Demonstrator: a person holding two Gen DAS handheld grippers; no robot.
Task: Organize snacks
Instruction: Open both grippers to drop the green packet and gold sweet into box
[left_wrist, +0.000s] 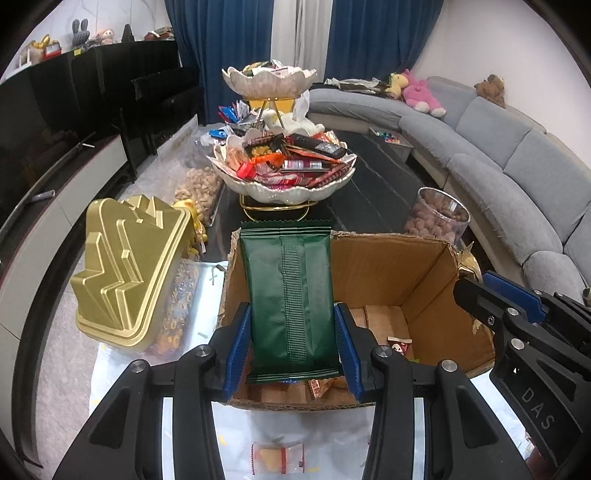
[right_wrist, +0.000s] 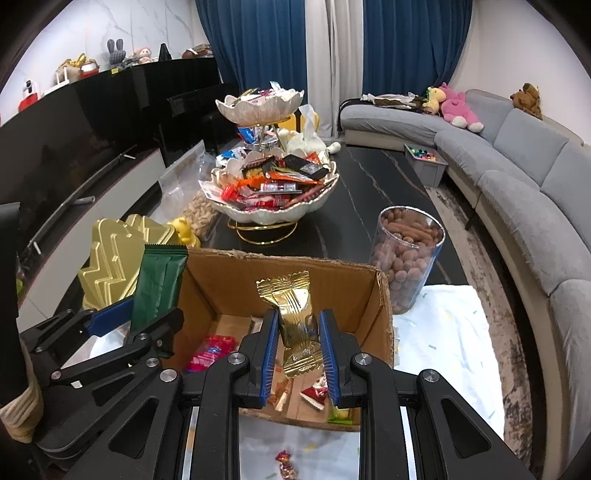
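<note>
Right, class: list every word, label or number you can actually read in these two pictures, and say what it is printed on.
"DAS": on the black body of the right gripper, seen from the left wrist.
Print on the wrappers in the tiered snack bowl and cardboard box: too small or blurred to read.

Both wrist cameras look steeply down, close over the cardboard box (left_wrist: 424, 280); shared: box, tiered snack bowl (right_wrist: 273, 199), sofa (right_wrist: 517, 155).

Black-framed left tongs (left_wrist: 293, 350) and right tongs (right_wrist: 298, 354), blue ribbed pads, silver screws, white "DAS" lettering
</note>
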